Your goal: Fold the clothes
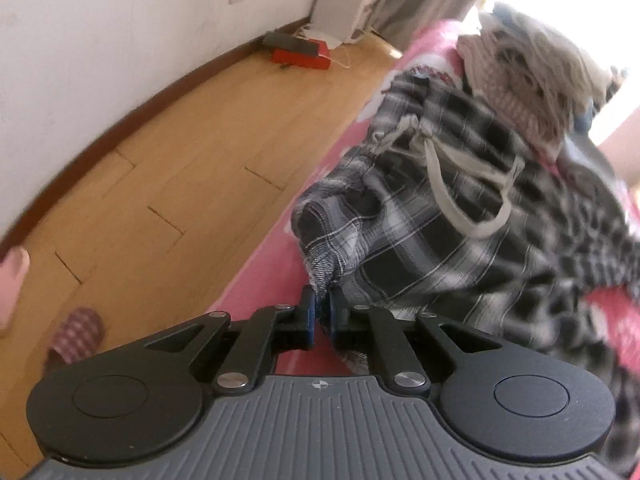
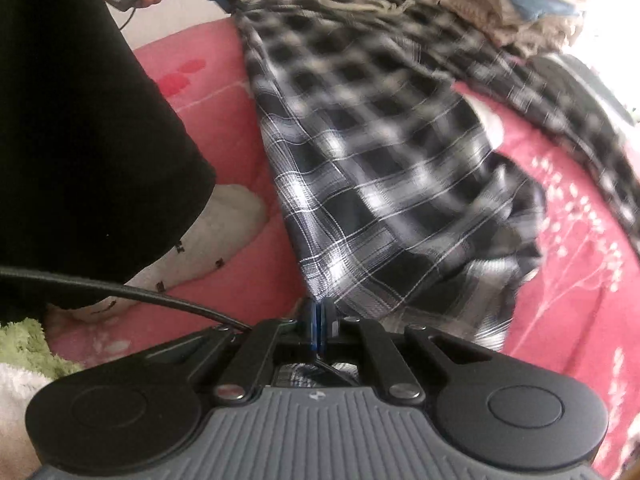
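A black, grey and white plaid woven garment (image 2: 384, 184) lies on the pink floral bedspread (image 2: 576, 264), stretched taut along one edge from the near corner to the far one, drawstring end toward the pile of knitted clothes (image 1: 528, 80). The cloth is thin and crumpled (its cream cord (image 1: 460, 200) loops loosely). The right gripper (image 2: 319, 312) is clenched on the near corner; the left gripper (image 1: 321, 300), jaws slightly parted, pinches a bunched hem corner.
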Demonstrator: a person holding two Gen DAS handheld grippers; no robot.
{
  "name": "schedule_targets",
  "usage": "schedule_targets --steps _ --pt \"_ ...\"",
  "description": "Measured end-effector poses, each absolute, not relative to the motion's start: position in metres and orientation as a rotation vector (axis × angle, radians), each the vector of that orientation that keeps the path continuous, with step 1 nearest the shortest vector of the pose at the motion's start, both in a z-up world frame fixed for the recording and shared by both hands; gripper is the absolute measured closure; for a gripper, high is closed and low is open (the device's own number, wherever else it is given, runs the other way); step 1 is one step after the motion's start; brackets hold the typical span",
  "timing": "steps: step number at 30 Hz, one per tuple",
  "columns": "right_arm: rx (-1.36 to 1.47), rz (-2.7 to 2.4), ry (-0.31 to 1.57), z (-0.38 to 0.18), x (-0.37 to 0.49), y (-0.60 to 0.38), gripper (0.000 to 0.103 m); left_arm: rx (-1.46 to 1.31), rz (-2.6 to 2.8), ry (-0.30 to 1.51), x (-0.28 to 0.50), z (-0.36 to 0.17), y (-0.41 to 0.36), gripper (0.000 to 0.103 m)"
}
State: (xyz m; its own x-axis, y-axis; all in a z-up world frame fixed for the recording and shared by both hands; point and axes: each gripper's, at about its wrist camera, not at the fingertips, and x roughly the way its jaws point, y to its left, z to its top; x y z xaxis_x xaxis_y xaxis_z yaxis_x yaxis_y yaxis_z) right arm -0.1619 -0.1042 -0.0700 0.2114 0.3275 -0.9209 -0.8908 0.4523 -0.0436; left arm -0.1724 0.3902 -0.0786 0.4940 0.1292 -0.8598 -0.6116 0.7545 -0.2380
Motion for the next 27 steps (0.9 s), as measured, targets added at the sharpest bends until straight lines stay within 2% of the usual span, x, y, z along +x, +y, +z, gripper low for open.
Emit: schedule_targets --steps 1,3,9,14,17,21,23,27 --pt "-0.663 0.944 1.04 -0.073 -0.161 -0.104 0.099 -0.558 0.48 0.983 -0.173 -0.082 0.391 0.08" --pt "-0.629 0.954 1.079 -0.077 -0.16 -0.105 0.098 -0.564 0.487 0.994 -0.179 -0.085 0.395 0.063" --pt "-0.485 0.934 1.149 -0.071 -0.154 -0.117 0.097 -0.649 0.486 0.954 -0.195 -0.079 0.408 0.048" --pt "-0.262 0.856 1.192 -0.054 -0.15 -0.146 0.093 -0.711 0.503 0.861 -0.202 -0.064 0.415 0.048" --pt "-0.122 0.776 1.177 -0.038 -0.156 -0.176 0.083 -0.712 0.518 0.81 -0.207 -0.053 0.416 0.045" --pt "0.109 0.651 1.137 -0.018 -0.151 -0.228 0.08 -0.635 0.582 0.748 -0.215 -0.031 0.408 0.045" --pt "0.25 0.577 1.1 -0.01 -0.146 -0.255 0.07 -0.586 0.551 0.721 -0.207 -0.018 0.397 0.044" --pt "0.532 0.404 1.079 -0.018 -0.125 -0.299 0.061 -0.5 0.341 0.72 -0.161 -0.005 0.347 0.042"
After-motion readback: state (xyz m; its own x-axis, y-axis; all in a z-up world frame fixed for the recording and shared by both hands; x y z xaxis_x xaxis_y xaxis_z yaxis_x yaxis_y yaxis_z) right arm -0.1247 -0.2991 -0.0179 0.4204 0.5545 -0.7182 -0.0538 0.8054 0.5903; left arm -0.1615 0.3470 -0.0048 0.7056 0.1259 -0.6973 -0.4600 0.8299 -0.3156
